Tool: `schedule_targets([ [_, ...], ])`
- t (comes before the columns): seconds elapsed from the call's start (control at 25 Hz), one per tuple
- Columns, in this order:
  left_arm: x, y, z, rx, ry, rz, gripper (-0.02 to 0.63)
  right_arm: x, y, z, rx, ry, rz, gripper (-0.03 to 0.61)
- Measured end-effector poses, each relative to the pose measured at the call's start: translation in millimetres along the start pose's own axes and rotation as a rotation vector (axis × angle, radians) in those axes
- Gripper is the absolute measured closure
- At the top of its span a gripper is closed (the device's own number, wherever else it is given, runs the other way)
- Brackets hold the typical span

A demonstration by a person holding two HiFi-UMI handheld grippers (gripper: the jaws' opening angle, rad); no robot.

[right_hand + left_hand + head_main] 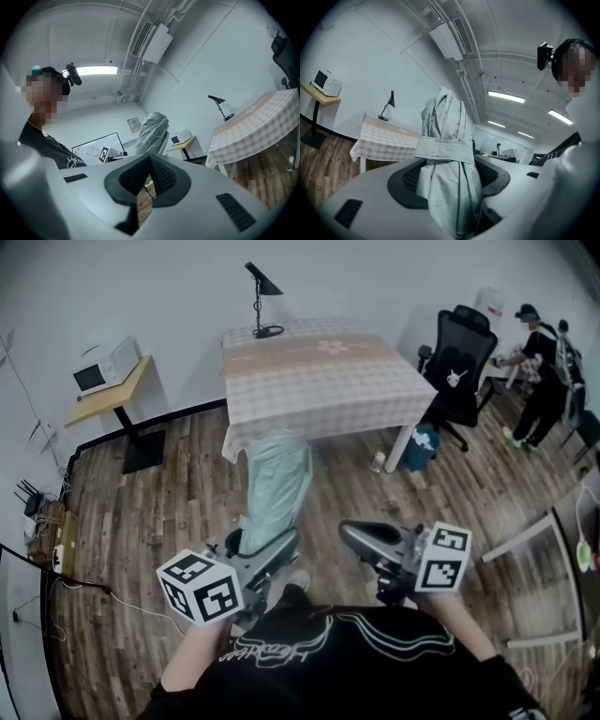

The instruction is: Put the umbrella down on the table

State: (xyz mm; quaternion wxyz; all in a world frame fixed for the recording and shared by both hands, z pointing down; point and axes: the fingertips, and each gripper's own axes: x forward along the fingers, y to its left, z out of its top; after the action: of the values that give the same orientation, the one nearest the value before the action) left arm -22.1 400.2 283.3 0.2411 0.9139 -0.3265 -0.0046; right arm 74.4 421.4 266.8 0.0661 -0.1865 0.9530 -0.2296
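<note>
The left gripper is clamping its jaws around a folded pale grey-green fabric umbrella, gripping it right by the wrap strap (the black pads are pressing on both sides of the cloth). The umbrella is hanging in the air over the brown wooden floor, reaching towards the near edge of the square table with the beige checked cloth but not lying on it. The right gripper is hovering alongside, its jaws pressed together at the tips and holding nothing. A black desk lamp is standing at the table's far edge.
</note>
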Motion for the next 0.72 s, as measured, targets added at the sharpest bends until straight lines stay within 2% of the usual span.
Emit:
schedule_targets([
  [0.44, 35, 52, 8, -0.031, 0.027, 0.022, 0.348, 26, -56, 4, 0.046, 0.012, -0.013, 0.566],
  [0.72, 69, 109, 28, -0.054, 0.048, 0.034, 0.348, 60, -113, 20, 0.080, 0.025, -0.028, 0.566],
])
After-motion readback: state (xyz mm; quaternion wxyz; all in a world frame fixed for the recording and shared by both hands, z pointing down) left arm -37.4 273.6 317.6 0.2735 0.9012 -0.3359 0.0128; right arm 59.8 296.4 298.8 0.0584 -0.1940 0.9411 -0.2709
